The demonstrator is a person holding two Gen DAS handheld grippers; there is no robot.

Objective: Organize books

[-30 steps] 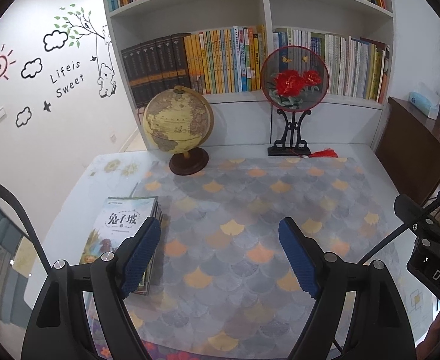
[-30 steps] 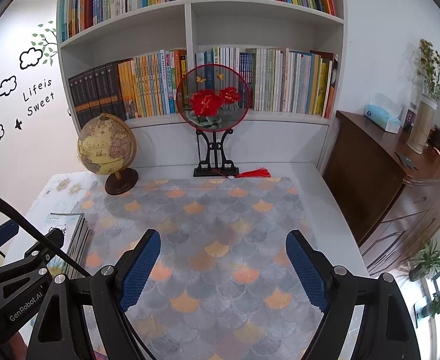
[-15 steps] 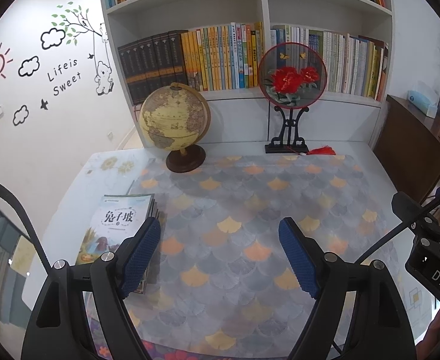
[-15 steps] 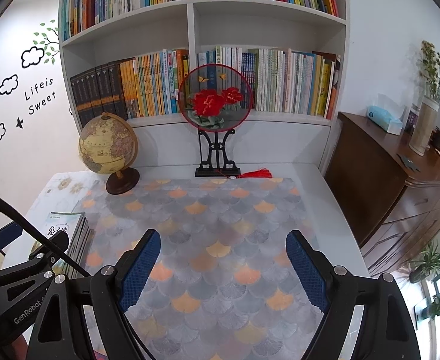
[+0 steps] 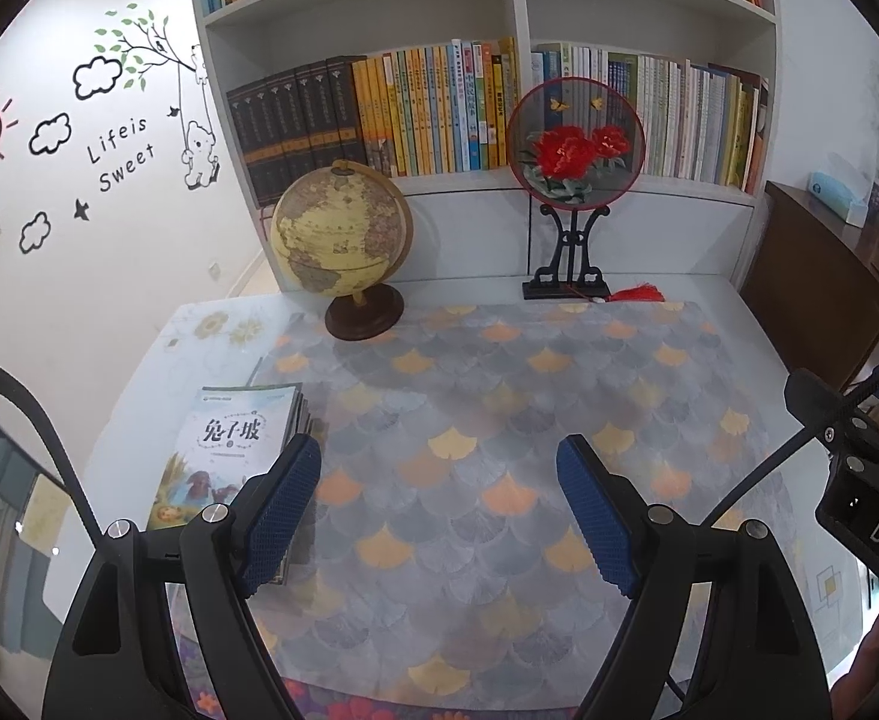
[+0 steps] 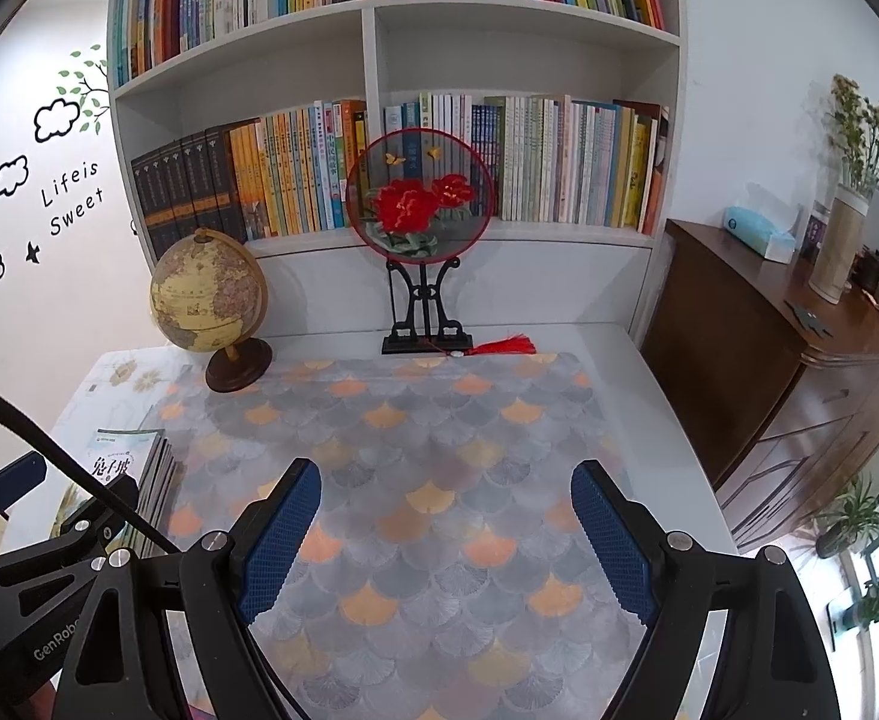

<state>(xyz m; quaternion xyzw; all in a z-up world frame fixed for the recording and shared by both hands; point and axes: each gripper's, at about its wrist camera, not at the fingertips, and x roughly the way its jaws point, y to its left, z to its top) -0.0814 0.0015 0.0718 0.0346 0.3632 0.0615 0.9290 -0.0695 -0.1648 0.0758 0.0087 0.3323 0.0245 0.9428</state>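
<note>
Both of your grippers hang over the counter (image 5: 157,360) with nothing between the pads: the left gripper (image 5: 439,510) stands wide open above the patterned mat (image 5: 499,420), and the right gripper (image 6: 445,531) is spread just as wide over the same mat. The stack of books (image 5: 229,450) lies flat at the counter's left edge, just beside your left gripper's left finger, its top cover face up. The risk I see is in the pickup: slim, glossy paperbacks lying flat give the pads little edge to bite, so a pinch from above may lift only the top book or fan the stack off the counter's edge. The globe (image 5: 343,246) stands near the path to the bookshelf (image 5: 517,18); a wide swing could knock it.
</note>
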